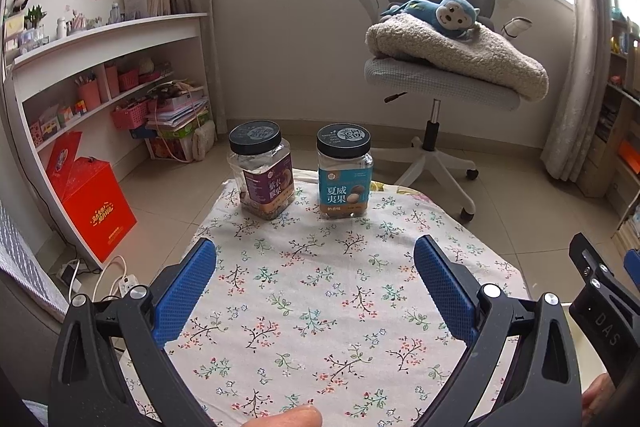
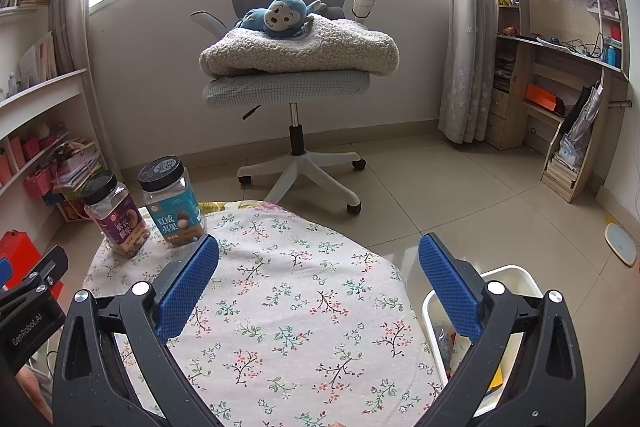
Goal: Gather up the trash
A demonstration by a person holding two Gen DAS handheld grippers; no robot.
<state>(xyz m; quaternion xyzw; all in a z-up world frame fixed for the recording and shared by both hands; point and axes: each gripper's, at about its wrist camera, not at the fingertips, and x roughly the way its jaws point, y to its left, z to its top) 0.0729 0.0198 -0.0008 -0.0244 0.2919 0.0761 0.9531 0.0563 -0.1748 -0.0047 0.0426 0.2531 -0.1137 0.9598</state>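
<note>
Two capped jars, purple-label jar (image 1: 266,174) and teal-label jar (image 1: 345,175), stand at table (image 1: 320,307) far edge. White bin (image 2: 516,277) with scraps sits off the table's right edge. Left gripper (image 1: 315,247) and right gripper (image 2: 319,245) hover level, jaws spread, empty.

I read 夏威夷果 on blue-label jar (image 1: 345,173), at tabletop far edge. Purple-label jar (image 1: 262,173) just beside it: I make out 紫衣腰果. "DAS" on right claw (image 1: 606,323) body, seen from left wrist view. "GenRobot.AI" on left claw (image 2: 28,327) body, from right wrist view. Gold print on red box (image 1: 96,207) too small for me.
</note>
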